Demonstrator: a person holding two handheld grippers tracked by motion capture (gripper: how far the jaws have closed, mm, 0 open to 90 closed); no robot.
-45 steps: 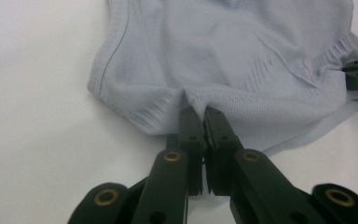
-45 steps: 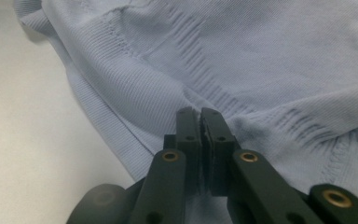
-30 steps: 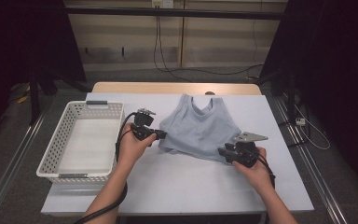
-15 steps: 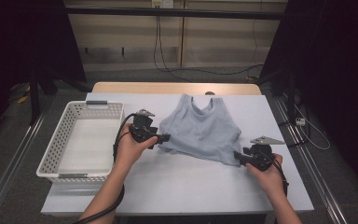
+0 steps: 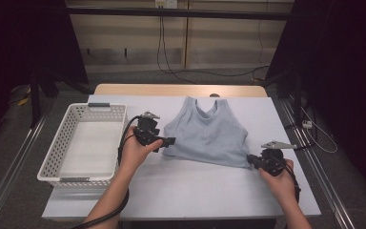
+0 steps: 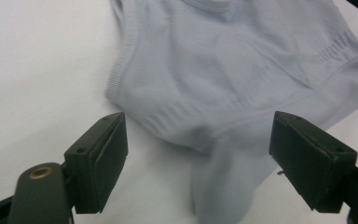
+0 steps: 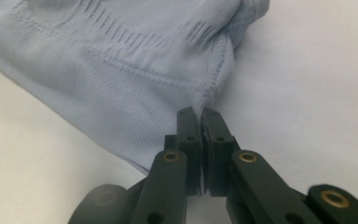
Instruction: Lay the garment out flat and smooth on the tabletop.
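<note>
Two tongs work one pale blue tank top, which lies flat mid-table. Since a second ago, the right tongs have slid outward toward 4 o'clock and their jaws have just been closing; they now pinch the hem corner. The left tongs, at the 8 o'clock corner, have just been opening and stand apart, cloth loose between them. Judging by this, the hem is stretched smooth, ready for folding toward the white basket.

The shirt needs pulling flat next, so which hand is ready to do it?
Probably the right. Its tool is shut on the shirt corner, while the left tool has just opened, the hem loose between its jaws.
</note>
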